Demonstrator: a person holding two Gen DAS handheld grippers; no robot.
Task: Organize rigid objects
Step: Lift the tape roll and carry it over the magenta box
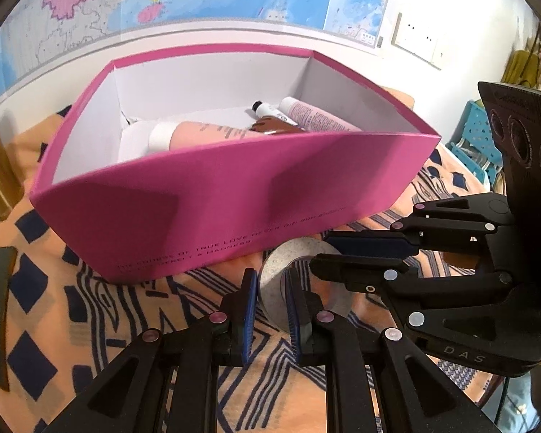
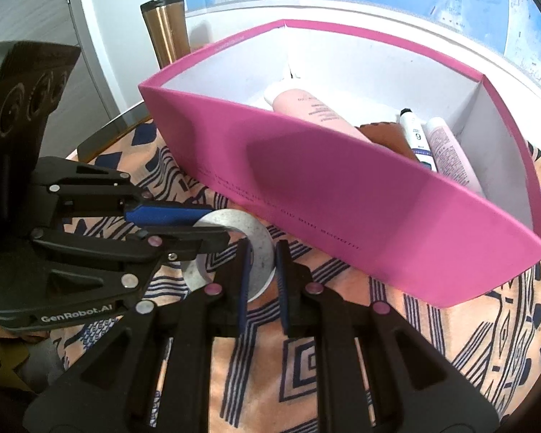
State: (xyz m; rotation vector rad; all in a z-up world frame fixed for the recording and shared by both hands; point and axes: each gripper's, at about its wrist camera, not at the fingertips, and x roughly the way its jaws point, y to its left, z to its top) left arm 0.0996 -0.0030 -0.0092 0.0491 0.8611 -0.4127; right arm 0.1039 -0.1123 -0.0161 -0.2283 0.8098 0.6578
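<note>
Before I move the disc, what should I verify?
1. Left gripper on grey disc: fingers closed against both sides, ok.
2. Right gripper on the same disc: fingers closed on it, ok.
3. Disc clear of the patterned cloth: cannot tell.
4. Pink box top open: ok.
5. Straight path into the box: the near wall stands between disc and interior, not ok; lift over it.
6. Landing room: pink bottle and small tubes lie inside, with bare floor by the far wall, probably ok.
</note>
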